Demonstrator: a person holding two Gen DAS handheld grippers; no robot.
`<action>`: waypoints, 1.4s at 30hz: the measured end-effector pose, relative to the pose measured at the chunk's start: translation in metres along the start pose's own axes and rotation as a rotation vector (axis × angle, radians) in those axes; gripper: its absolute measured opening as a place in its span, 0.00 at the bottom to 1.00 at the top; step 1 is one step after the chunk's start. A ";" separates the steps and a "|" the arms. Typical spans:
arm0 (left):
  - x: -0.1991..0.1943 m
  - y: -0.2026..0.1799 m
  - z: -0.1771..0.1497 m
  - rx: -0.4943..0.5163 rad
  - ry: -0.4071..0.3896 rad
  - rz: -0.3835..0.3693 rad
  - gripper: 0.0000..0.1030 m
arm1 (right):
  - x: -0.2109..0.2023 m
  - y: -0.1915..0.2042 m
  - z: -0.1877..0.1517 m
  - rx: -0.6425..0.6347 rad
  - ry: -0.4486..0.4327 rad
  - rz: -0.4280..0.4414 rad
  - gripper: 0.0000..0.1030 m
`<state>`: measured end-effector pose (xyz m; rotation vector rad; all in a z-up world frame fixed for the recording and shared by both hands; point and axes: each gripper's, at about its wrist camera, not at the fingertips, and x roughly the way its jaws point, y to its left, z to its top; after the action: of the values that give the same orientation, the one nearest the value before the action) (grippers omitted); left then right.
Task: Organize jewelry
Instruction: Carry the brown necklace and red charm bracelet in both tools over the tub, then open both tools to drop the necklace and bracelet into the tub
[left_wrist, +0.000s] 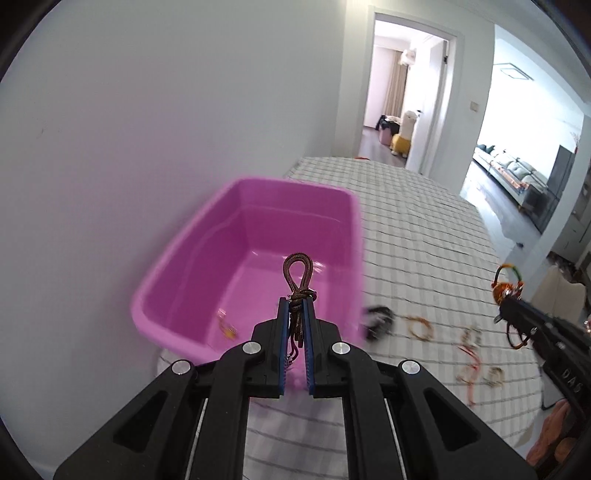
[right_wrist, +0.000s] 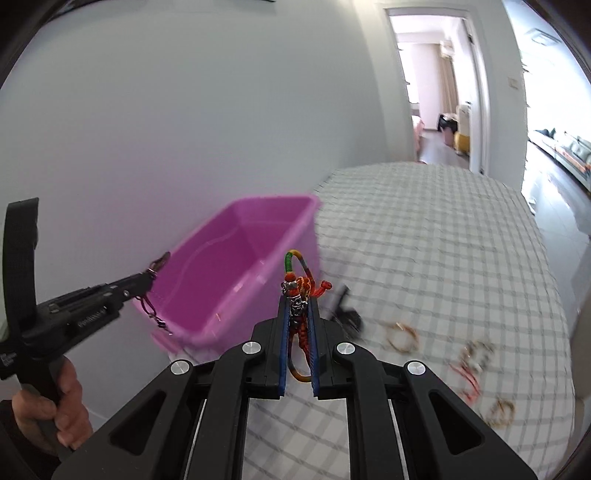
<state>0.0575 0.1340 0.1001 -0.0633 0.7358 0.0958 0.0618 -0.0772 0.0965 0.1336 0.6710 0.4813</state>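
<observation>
A pink plastic bin stands on the checked cloth against the wall. My left gripper hovers over the bin's near rim, shut on a brown braided cord bracelet whose loop sticks up past the tips. My right gripper is to the right of the bin, shut on an orange, green and blue woven bracelet with metal beads. One small gold piece lies on the bin's floor. The left gripper shows in the right wrist view at the bin's left rim, and the right gripper shows in the left wrist view.
Several pieces lie in a row on the cloth: a black one, a gold bangle, red cords with rings and a gold chain. A hand holds the left gripper's handle. An open doorway lies beyond.
</observation>
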 end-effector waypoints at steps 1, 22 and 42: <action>0.006 0.007 0.004 0.002 0.005 0.002 0.08 | 0.010 0.007 0.007 0.002 0.004 0.009 0.09; 0.129 0.073 0.015 -0.092 0.224 0.021 0.08 | 0.203 0.058 0.054 -0.059 0.323 0.144 0.09; 0.106 0.081 0.013 -0.127 0.186 0.151 0.91 | 0.198 0.043 0.056 -0.045 0.292 0.030 0.59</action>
<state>0.1353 0.2226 0.0365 -0.1393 0.9193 0.2837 0.2148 0.0555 0.0404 0.0308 0.9438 0.5498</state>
